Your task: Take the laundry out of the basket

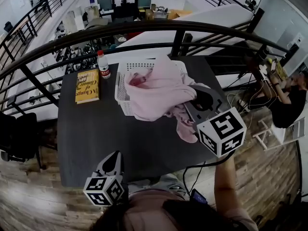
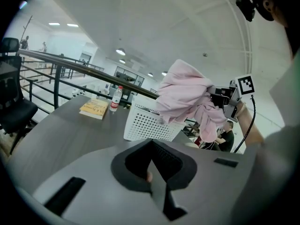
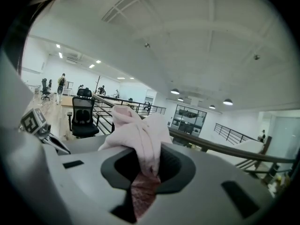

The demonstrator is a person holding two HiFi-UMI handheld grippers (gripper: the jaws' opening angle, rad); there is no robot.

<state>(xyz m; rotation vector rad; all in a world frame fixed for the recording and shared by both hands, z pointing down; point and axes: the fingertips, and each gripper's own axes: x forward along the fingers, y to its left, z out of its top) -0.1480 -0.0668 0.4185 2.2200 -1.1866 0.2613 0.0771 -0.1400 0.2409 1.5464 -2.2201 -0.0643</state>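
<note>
pink laundry [image 1: 159, 90] bunched over white basket [image 1: 124, 105], gripped by right tool [image 1: 195, 101], left tool [image 1: 114, 157] closed

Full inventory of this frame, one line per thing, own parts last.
table: 1, dark grey, centre, beside the railing
laundry basket: 1, white, perforated, on the table's far side
garment: 1, pink, held up over the basket
book: 1, yellow, flat on the table, left of the basket
bottle: 1, clear with red label, upright at the book's far end
railing: 1, black, beyond the table
office chair: 1, black, left of the table
seated person: 1, dark top, far right
left gripper: 1, grey, over the table's near edge, jaws together, empty
right gripper: 1, grey, shut on the garment
</note>
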